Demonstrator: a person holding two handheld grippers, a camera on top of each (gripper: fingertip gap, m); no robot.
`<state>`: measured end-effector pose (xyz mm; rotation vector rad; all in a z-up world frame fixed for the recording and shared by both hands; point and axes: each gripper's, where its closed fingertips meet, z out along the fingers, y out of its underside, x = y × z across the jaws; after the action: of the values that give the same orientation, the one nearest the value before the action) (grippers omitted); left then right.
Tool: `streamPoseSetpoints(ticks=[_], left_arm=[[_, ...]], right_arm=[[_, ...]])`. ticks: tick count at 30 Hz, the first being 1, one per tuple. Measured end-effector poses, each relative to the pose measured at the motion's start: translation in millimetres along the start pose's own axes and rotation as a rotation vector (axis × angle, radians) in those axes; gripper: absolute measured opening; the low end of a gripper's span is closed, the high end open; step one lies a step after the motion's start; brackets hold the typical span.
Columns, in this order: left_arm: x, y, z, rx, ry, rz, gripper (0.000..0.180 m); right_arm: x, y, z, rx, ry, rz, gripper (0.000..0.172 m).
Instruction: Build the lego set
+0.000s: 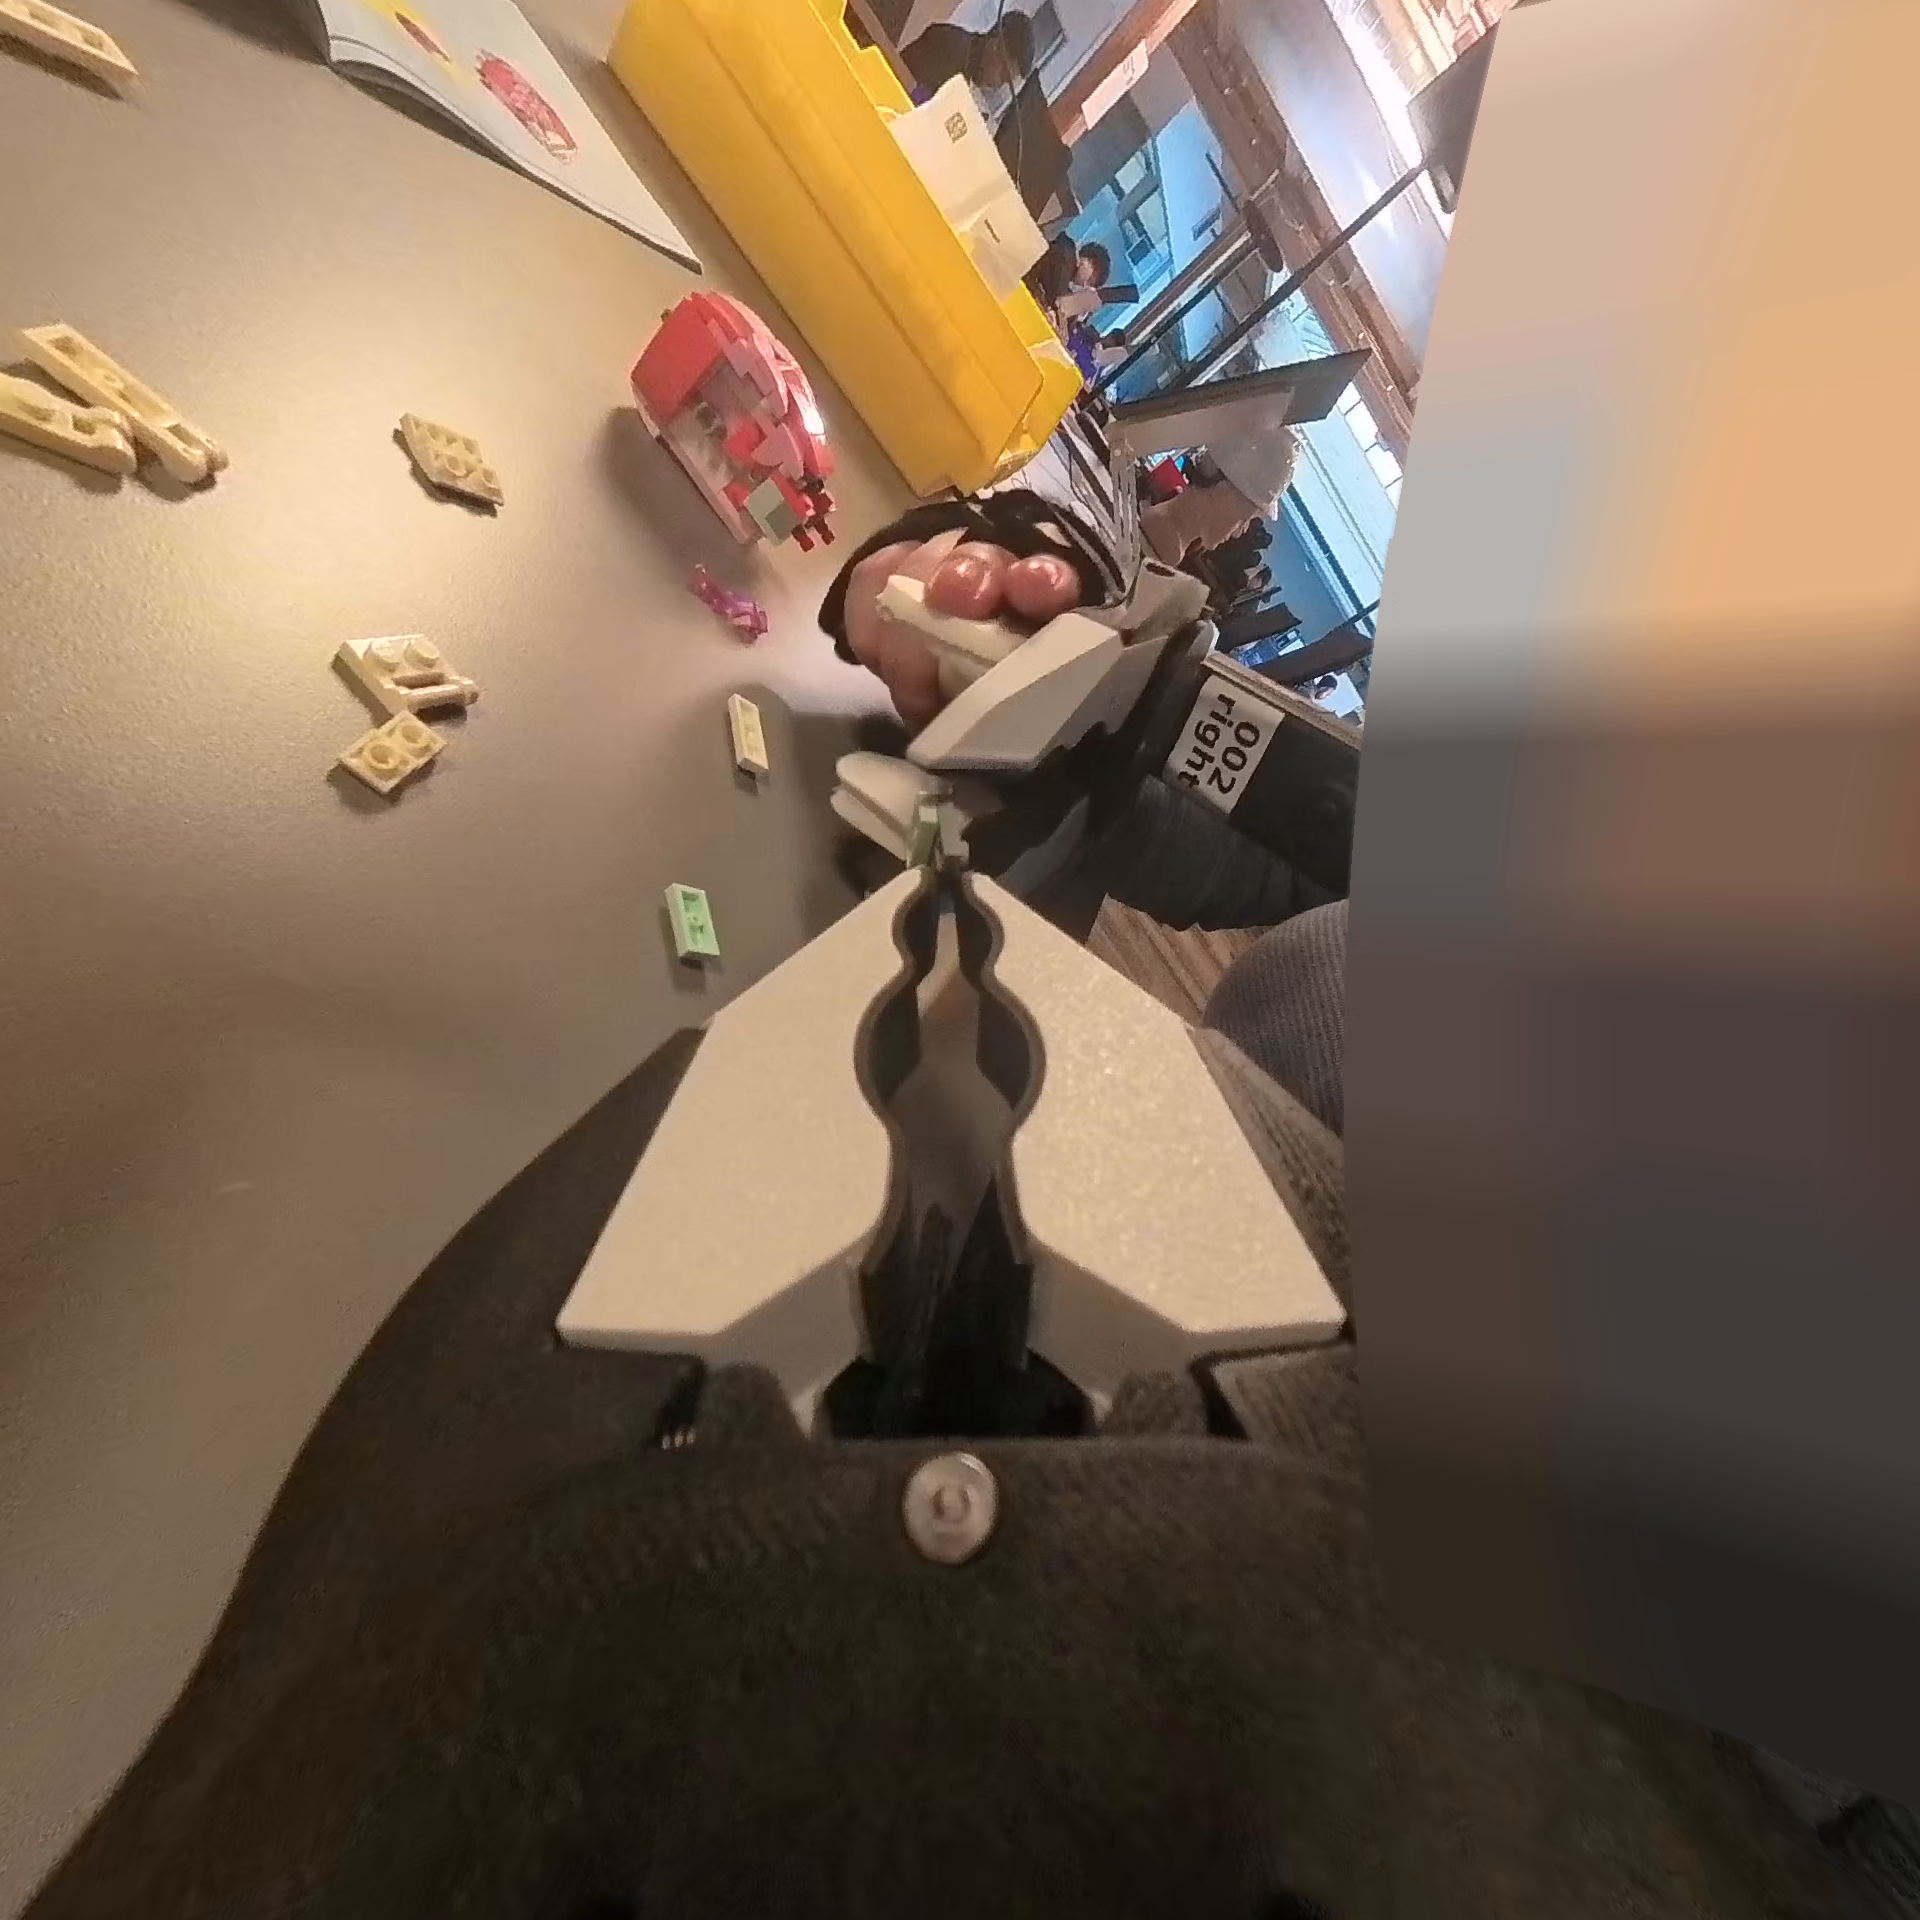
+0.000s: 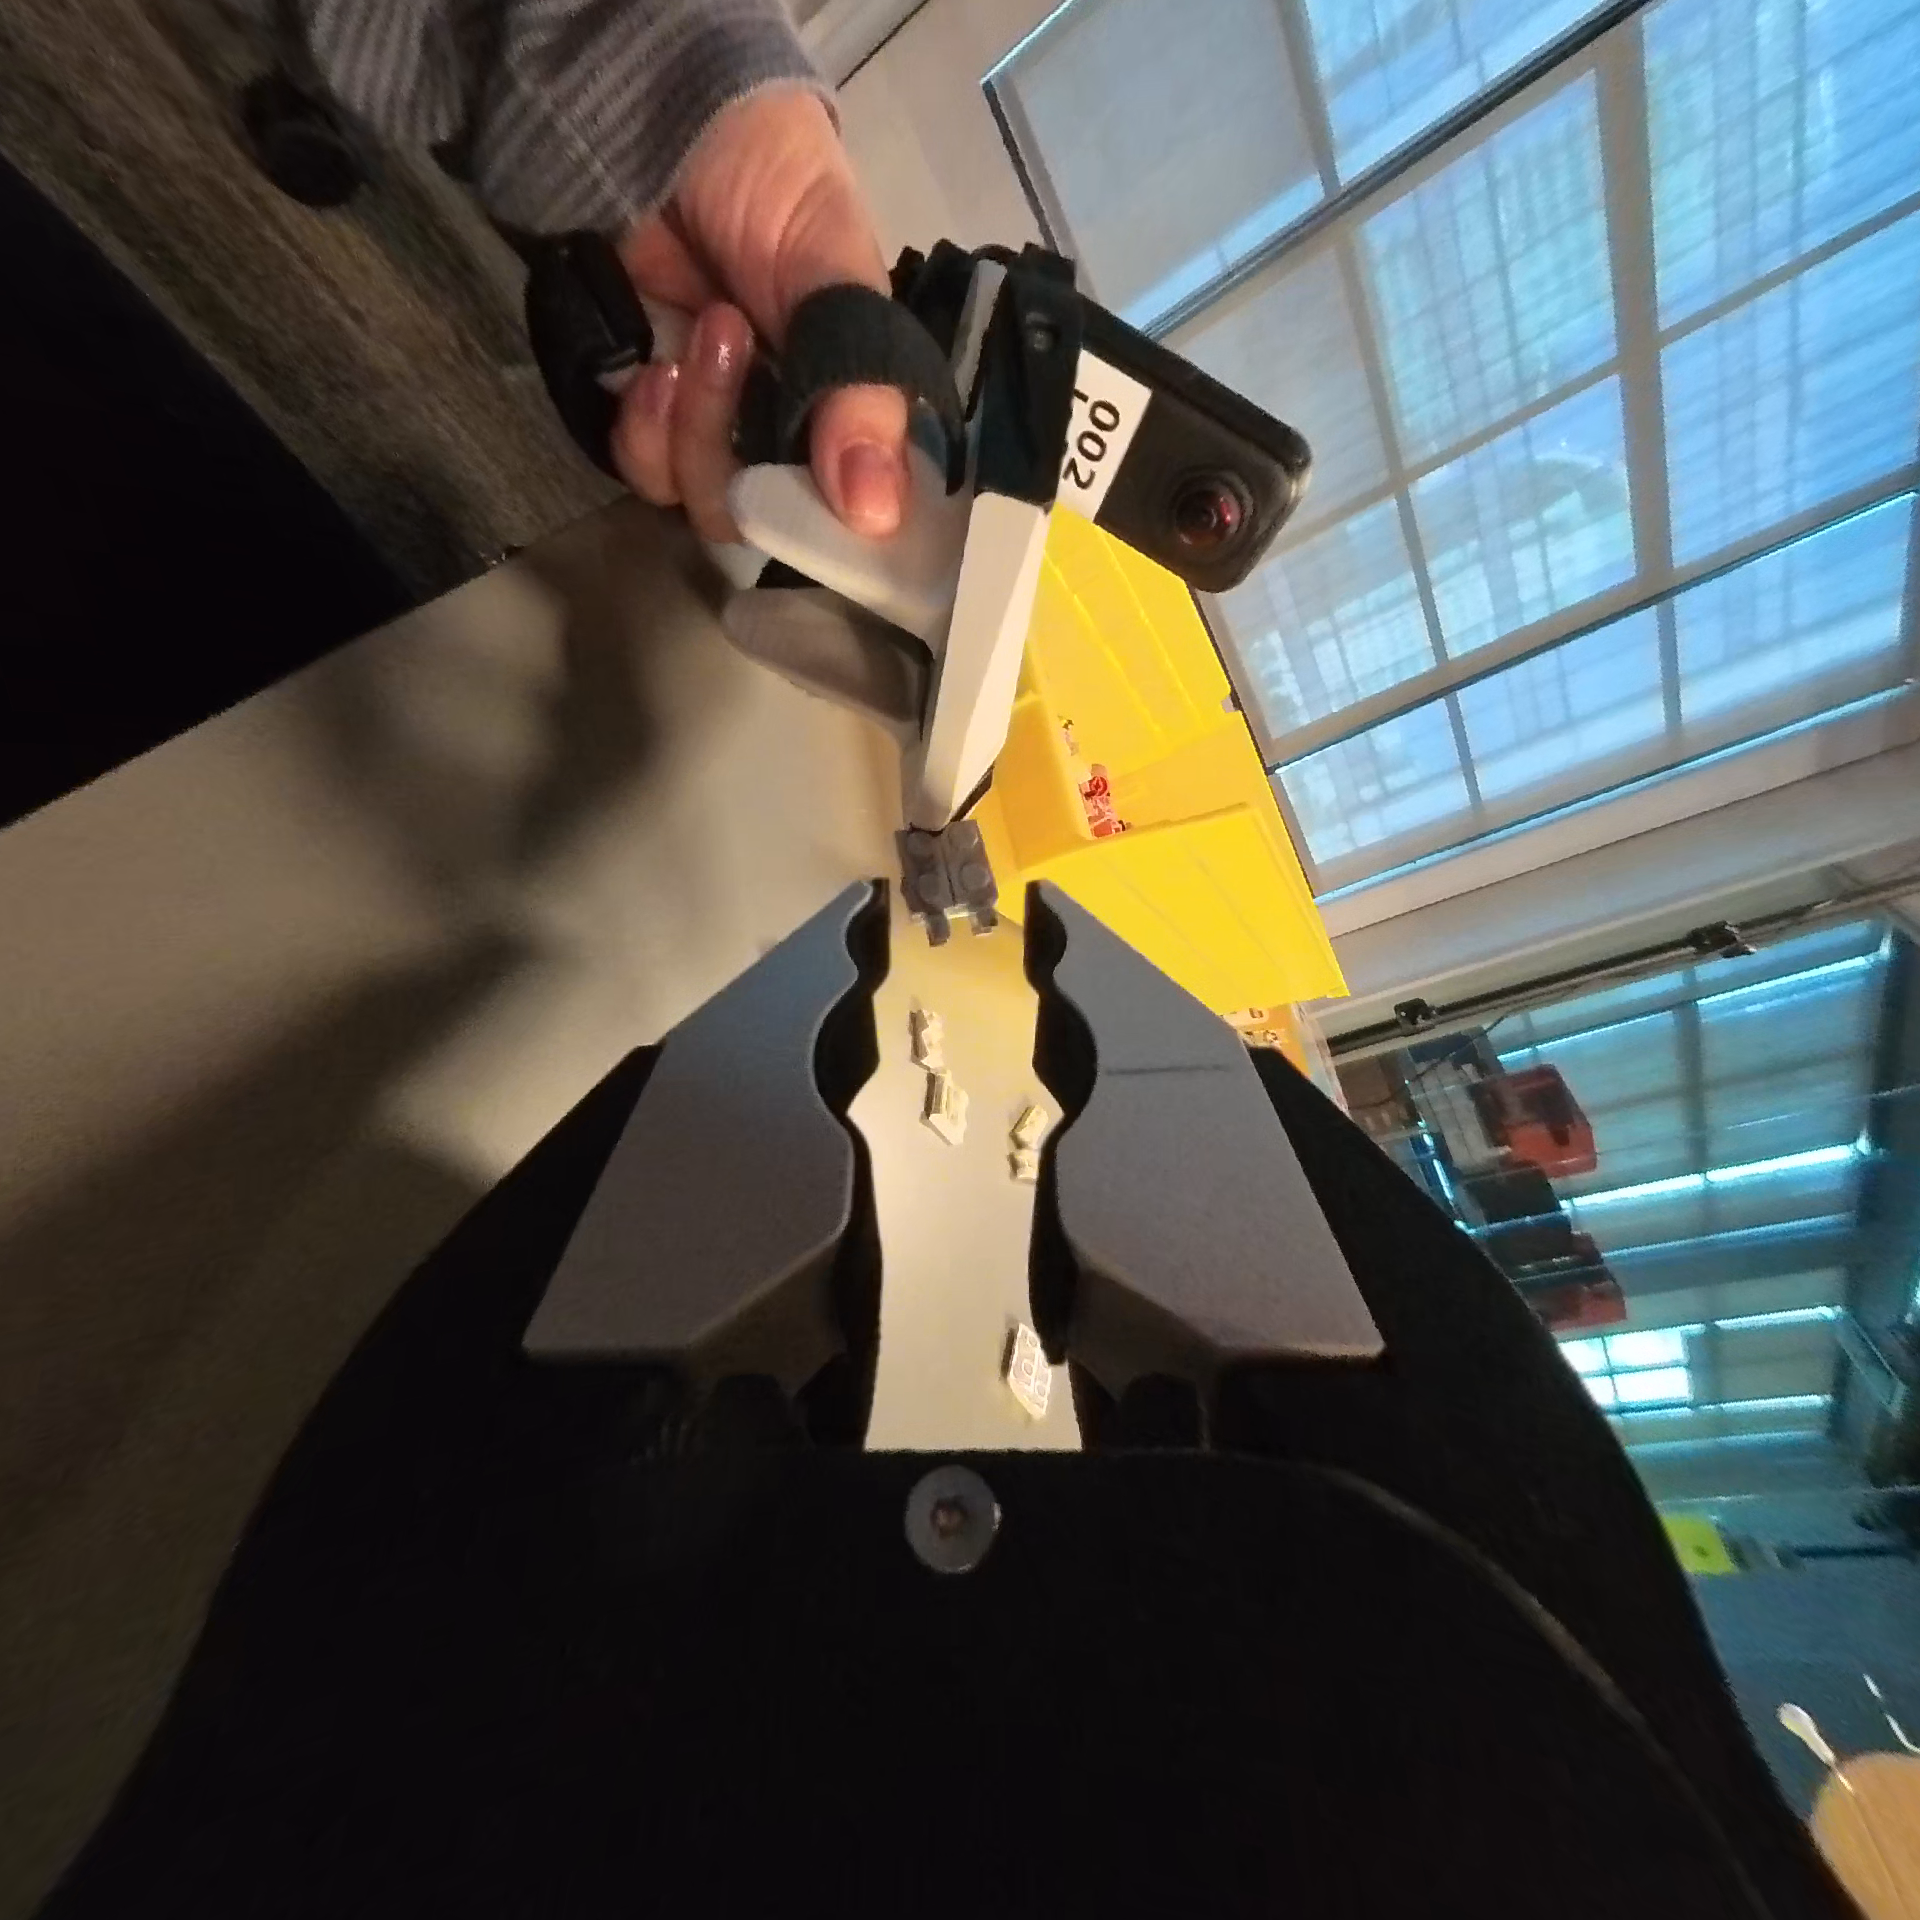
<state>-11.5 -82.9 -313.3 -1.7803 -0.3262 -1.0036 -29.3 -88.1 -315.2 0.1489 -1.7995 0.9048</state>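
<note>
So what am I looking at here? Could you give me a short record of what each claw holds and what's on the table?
Left gripper: shut on a small grey brick piece
Right gripper: open, fingertips on either side of that piece, not touching it
Table: loose cream bricks, one green brick, a red and pink brick model
Behind: yellow bin, open booklet

Left gripper (image 1: 943,883) jaws pinching small green brick piece (image 1: 928,831); right gripper (image 1: 940,774) touching it.
</note>
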Motion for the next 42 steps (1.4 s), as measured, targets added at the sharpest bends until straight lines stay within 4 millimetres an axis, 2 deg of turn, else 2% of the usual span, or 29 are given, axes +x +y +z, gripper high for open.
streamPoseSetpoints(ticks=[6, 8, 11, 16, 19, 21, 25, 31, 33, 38, 40, 42], left_arm=[[-2, 0, 1, 0.001, -0.024, 0.012, 0.002], [-4, -4, 2, 0.016, -0.056, 0.05, 0.004], [-2, -19, -6, 0.086, -0.126, 0.172, 0.021], [1, -40, -33, 0.193, -0.274, 0.371, 0.023], [0, -43, -41, 0.196, -0.325, 0.431, 0.021], [-2, -42, -41, 0.186, -0.349, 0.451, 0.021], [-12, -34, -30, 0.12, -0.39, 0.447, 0.02], [-27, -13, 11, -0.091, -0.464, 0.507, 0.022], [-30, -12, 21, -0.109, -0.466, 0.509, 0.023], [-28, -24, 31, -0.063, -0.429, 0.422, 0.026], [-23, -39, 34, -0.046, -0.426, 0.449, 0.024], [-29, -57, 35, -0.066, -0.496, 0.488, 0.023]], right_arm=[[-2, 4, 0, -0.033, -0.024, -0.005, 0.016], [0, 7, -1, -0.067, -0.045, 0.058, 0.016], [1, 21, -7, -0.163, -0.128, 0.234, 0.016], [-33, 36, -41, -0.337, -0.475, 0.602, 0.016], [-45, 41, -62, -0.416, -0.576, 0.681, 0.016], [-47, 46, -69, -0.451, -0.582, 0.691, 0.016], [-42, 54, -78, -0.476, -0.569, 0.705, 0.016], [-37, 67, -84, -0.511, -0.527, 0.734, 0.016], [-37, 68, -83, -0.513, -0.52, 0.744, 0.016], [-35, 71, -83, -0.511, -0.505, 0.783, 0.019], [-34, 73, -83, -0.508, -0.493, 0.779, 0.023], [-33, 73, -85, -0.502, -0.494, 0.77, 0.028]])
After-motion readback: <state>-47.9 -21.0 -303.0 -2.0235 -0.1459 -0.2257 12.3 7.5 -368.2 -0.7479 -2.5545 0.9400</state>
